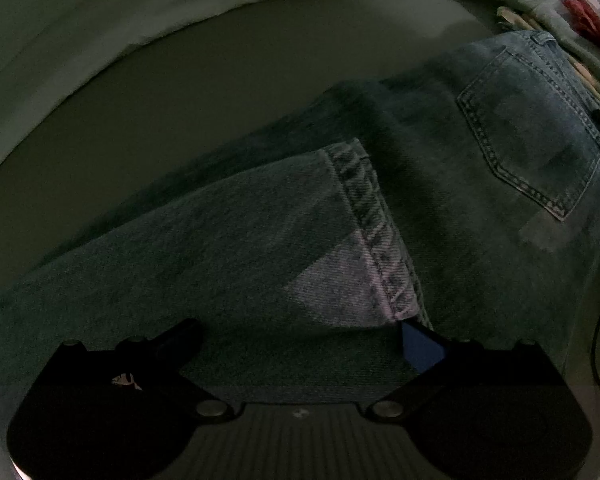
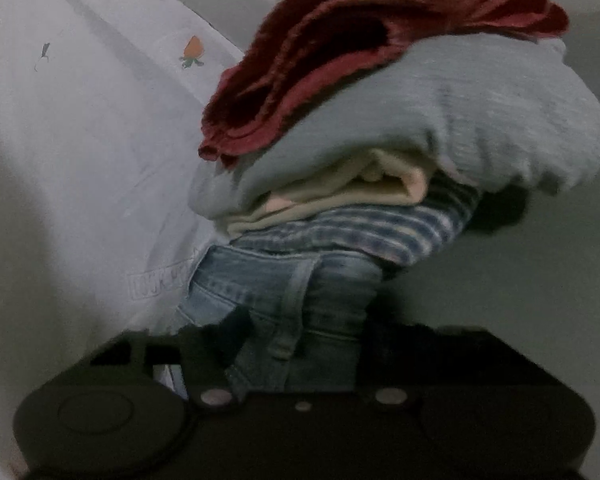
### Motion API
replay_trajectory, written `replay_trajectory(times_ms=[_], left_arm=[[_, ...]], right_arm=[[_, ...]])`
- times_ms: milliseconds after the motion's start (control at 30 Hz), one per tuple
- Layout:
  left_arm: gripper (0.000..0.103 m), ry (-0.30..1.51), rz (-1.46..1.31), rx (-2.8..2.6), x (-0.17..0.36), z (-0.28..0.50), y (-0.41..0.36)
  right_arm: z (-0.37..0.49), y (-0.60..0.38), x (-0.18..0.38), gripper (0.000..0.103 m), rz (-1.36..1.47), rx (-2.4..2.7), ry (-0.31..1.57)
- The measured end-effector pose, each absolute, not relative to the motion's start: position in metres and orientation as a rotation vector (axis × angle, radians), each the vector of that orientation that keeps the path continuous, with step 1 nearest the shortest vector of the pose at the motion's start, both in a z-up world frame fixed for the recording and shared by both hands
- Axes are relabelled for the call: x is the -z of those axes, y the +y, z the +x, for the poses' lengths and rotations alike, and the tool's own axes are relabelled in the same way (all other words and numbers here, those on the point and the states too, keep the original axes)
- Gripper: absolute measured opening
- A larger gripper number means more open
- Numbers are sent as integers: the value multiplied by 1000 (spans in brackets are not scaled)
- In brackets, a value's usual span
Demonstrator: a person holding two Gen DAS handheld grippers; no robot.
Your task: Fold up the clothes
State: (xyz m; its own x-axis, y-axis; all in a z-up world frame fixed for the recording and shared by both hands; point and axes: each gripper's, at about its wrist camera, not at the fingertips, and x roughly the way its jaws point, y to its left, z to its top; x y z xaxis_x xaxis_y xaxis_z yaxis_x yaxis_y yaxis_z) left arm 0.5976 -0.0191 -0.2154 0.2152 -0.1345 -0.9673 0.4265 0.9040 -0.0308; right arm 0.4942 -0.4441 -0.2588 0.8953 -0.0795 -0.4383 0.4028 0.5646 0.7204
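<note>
Blue jeans [image 1: 440, 184] lie folded on a dull olive surface [image 1: 180, 92]. One leg's hem [image 1: 364, 216] lies across the seat, near the back pocket [image 1: 536, 136]. My left gripper [image 1: 300, 334] points down at the leg, open, its fingers wide apart with denim under the gap; the right finger's blue pad [image 1: 420, 346] touches the hem corner. In the right wrist view the jeans' waistband [image 2: 300, 304] with a belt loop [image 2: 296, 300] fills the gap of my right gripper [image 2: 304, 332], whose dark fingers [image 2: 236, 332] press on it from both sides.
A pile of folded clothes [image 2: 380, 160] rises right behind the waistband: red cloth [image 2: 340, 40], grey knit, cream and striped pieces. The same pile [image 1: 540, 4] is at the left wrist view's top right. White printed bedding [image 2: 80, 140] lies on the left. A dark cable [image 1: 596, 344] runs along the right edge.
</note>
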Motion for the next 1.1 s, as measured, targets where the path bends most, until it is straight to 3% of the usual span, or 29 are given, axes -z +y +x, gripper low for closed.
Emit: replay_trajectory(times_ms=[100, 233, 333, 400, 467, 633, 833, 1100], left_arm=[[103, 1288, 263, 397, 217, 595, -19], [103, 1268, 259, 399, 220, 592, -18], [103, 1256, 256, 398, 219, 588, -18], [103, 1254, 256, 399, 220, 587, -18], [103, 1257, 257, 400, 221, 587, -18], [103, 1254, 256, 399, 224, 586, -19], [103, 1243, 253, 399, 228, 584, -20], [103, 1225, 243, 391, 233, 581, -21]], right_arm=[[494, -448, 260, 60, 990, 278, 379], [502, -447, 258, 76, 998, 247, 391], [510, -445, 257, 76, 1037, 200, 406], [511, -446, 261, 73, 1121, 148, 380], [509, -448, 269, 56, 1207, 86, 352], [505, -446, 279, 48, 1262, 57, 333], [527, -421, 249, 51, 873, 218, 489], [518, -415, 249, 33, 884, 222, 453]])
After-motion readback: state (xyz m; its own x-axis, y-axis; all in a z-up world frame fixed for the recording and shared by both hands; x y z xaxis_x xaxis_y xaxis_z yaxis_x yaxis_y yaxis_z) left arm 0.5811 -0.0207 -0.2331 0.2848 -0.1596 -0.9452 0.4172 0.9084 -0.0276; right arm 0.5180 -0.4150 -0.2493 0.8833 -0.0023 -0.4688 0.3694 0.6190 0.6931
